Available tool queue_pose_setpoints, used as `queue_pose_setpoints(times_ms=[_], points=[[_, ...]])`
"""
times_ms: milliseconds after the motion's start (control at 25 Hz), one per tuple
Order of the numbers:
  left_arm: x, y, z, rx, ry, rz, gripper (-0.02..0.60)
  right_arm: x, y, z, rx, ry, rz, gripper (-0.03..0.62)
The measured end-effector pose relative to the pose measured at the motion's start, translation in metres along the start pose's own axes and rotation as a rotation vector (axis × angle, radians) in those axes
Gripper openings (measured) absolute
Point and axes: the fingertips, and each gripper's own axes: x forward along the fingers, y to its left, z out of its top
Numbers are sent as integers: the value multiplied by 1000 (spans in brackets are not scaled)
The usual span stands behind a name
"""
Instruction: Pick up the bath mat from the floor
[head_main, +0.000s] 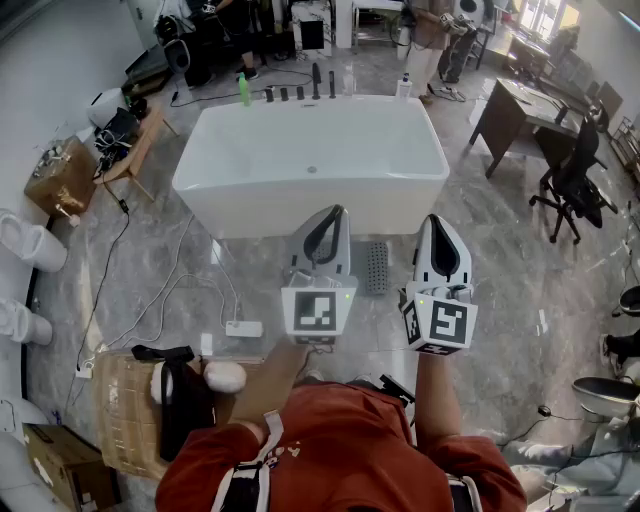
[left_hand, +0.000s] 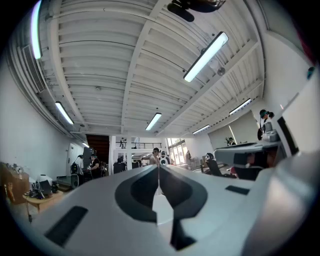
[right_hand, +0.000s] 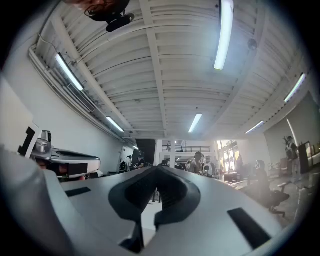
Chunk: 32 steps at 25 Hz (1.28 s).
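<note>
Lab-workshop hall: display bathtub (head_main: 312, 165), desks (head_main: 512, 105), office chairs (head_main: 572, 180), strip lights (left_hand: 205, 57).

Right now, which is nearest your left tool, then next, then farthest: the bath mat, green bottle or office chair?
1. Bath mat: on the floor just right of the left tool.
2. Green bottle: far rim of the tub, left.
3. Office chair: far right.

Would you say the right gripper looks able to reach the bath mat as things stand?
Probably yes: the bath mat lies uncovered on the floor near the right gripper, nothing between them; its shut fingers must open.
</note>
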Motion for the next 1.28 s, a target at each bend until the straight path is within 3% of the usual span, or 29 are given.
queue_pose_setpoints(times_ms=[80, 400, 520, 600, 720, 880, 1280], points=[[1, -6, -1, -38, 2, -11, 15, -2, -2, 0, -2, -12, -4, 12], [-3, -18, 6, -44, -16, -16, 15, -14, -4, 1, -15, -25, -5, 12], [-4, -22, 14, 7, -19, -18, 17, -18, -5, 1, -29, -27, -5, 12], [-3, -27, 18, -4, -33, -15, 15, -18, -7, 3, -30, -32, -9, 12], [-1, -38, 16, -59, -37, -11, 15, -21, -15, 2, -15, -41, -18, 12], [3, -55, 18, -20, -34, -11, 15, -26, -31, -5, 1, -38, -19, 12], [10, -84, 5, -43, -2, 15, 17, -33, -60, -16, 8, -37, 7, 12]])
